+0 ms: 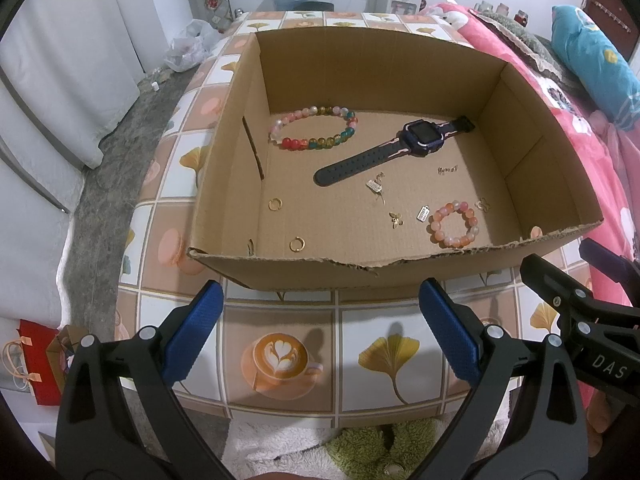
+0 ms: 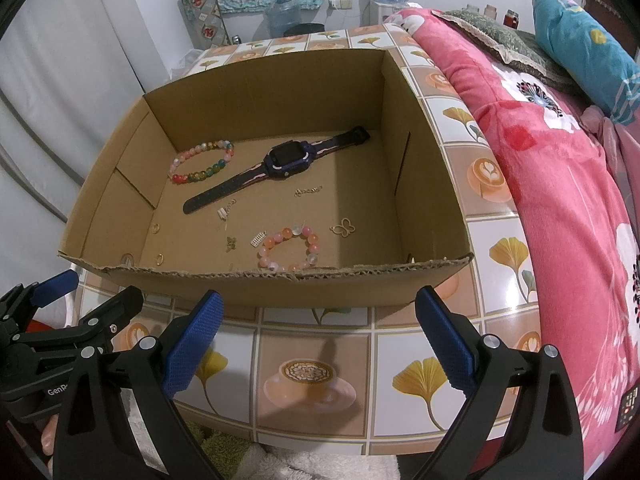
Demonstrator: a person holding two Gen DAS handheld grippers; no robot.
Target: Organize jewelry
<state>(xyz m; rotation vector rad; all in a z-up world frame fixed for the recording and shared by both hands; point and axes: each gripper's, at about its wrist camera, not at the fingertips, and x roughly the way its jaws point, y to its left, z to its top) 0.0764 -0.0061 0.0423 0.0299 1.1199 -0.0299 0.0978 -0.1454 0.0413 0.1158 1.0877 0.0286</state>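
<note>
Near the table's front edge, I hold both grippers wide open and empty.
Past the left gripper (image 1: 320,332) and right gripper (image 2: 320,336), the box (image 1: 304,270) holds the jewelry; the pink bracelet (image 2: 289,250) lies nearest, closer to my right.

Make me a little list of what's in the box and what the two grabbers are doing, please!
container: open cardboard box on a tiled-pattern table
big bracelet: multicolour beads, far left of the box floor
watch: dark strap, purple case, lying flat in the middle
small bracelet: pink and orange beads, near the front wall
small pieces: gold rings and tiny charms scattered on the floor
left gripper: open, empty, outside the box
right gripper: open, empty, outside the box
</note>
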